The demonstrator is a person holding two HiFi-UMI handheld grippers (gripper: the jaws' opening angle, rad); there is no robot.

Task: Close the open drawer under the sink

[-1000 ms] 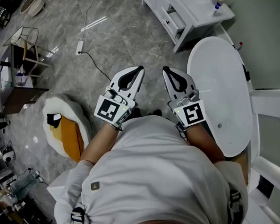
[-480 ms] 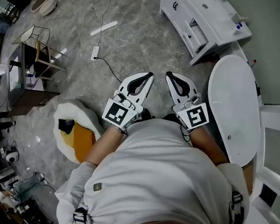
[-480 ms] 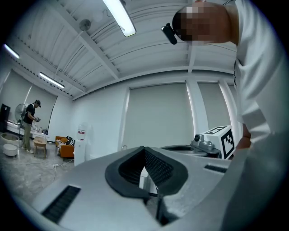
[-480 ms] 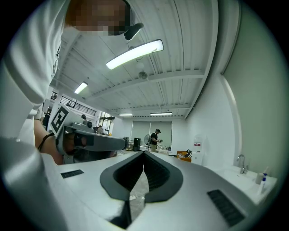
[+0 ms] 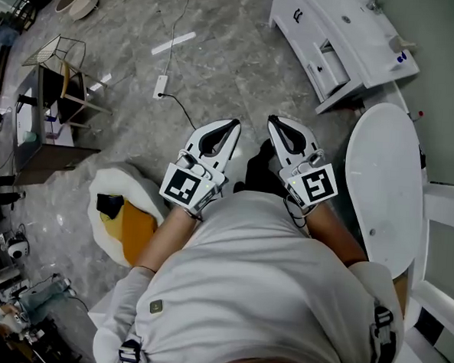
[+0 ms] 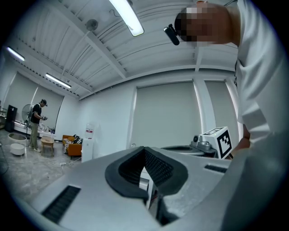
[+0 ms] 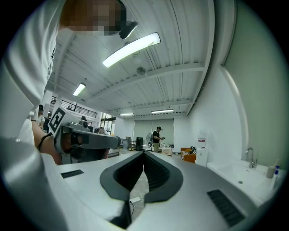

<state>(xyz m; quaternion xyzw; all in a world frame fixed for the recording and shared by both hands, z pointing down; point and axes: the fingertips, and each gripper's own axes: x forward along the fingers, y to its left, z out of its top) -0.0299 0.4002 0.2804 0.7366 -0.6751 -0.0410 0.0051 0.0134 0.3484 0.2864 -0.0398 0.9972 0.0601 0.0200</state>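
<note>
At the far left of the head view a white floor cushion (image 5: 104,183) lies on the grey marble floor, and a power strip (image 5: 161,85) with its cable sits further up. The left gripper (image 5: 232,126) is held level in front of the person's waist; in the left gripper view (image 6: 144,150) its dark pads meet at the tips, clenched on nothing. Just beside it, the right gripper (image 5: 276,121) is held the same way, and the right gripper view (image 7: 143,154) shows its jaws pressed together and empty too.

Up and to the right stands the white vanity cabinet (image 5: 298,19) with the sink in its top. Its open drawer (image 5: 332,62) juts out from the cabinet front, well apart from both grippers. A white bathtub (image 5: 384,186) fills the right side, close to the person's right arm.

The step in hand looks like the approach: neither gripper is near the drawer yet, so the closing has not begun. The next move likely calls for walking up to the vanity, lowering one gripper to the drawer's height, setting its clenched tips squarely on the drawer front, and pushing straight in until it sits flush with the cabinet
</note>
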